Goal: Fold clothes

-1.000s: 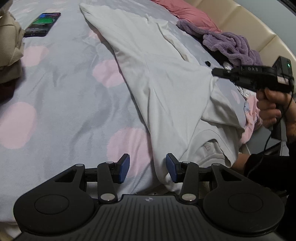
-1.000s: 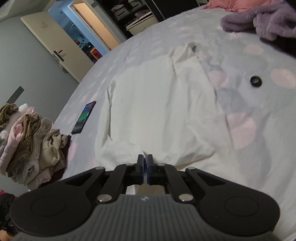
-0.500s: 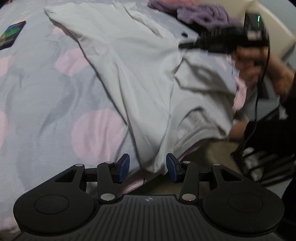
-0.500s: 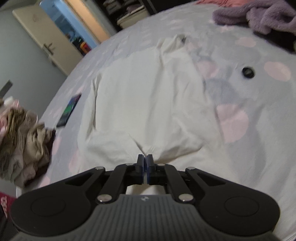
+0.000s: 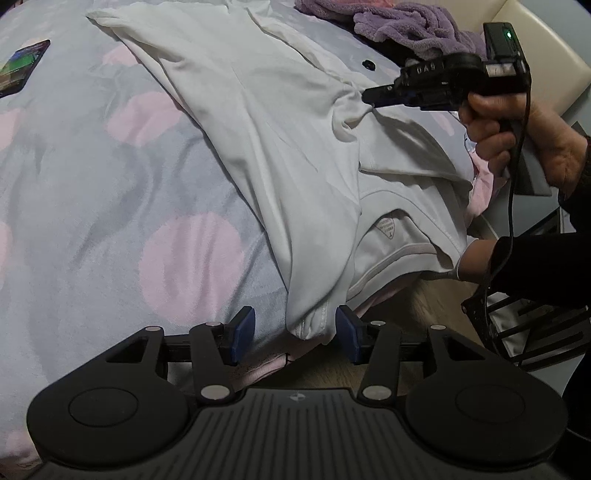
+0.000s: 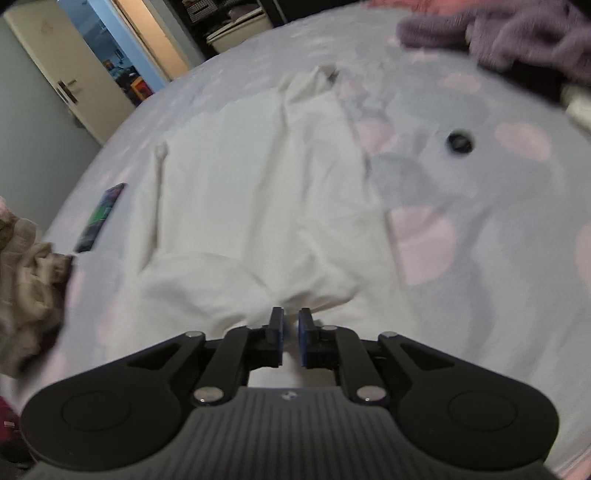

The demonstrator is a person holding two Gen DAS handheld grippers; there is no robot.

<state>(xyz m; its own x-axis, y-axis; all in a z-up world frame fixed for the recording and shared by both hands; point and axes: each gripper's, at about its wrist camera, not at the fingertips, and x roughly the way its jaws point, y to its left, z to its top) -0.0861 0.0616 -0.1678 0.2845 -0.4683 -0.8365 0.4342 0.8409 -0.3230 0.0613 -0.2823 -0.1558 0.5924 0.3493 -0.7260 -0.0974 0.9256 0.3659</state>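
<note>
A white shirt [image 5: 280, 147] lies spread across the grey, pink-dotted bedcover [image 5: 110, 206], its collar end hanging over the near bed edge. My left gripper [image 5: 295, 332] is open, and the shirt's lower corner hangs loose between its blue pads [image 5: 243, 332]. A hand holds my right gripper [image 5: 365, 98] over the shirt's right side, where a raised fold [image 5: 347, 110] bunches against its tip. In the right wrist view the right gripper [image 6: 290, 328] has its jaws a small gap apart, white shirt [image 6: 258, 192] fabric showing between them.
A phone [image 5: 22, 68] lies on the bedcover left of the shirt. A purple towel [image 5: 406, 26] and a small black round object [image 5: 368, 64] sit at the far right. A heap of clothes [image 6: 26, 280] is at the left. A black rack [image 5: 535, 332] stands on the floor.
The right gripper carried a fold of the shirt inward over the shirt, then its jaws parted from tightly shut. The left gripper dropped back to the near bed edge, staying open.
</note>
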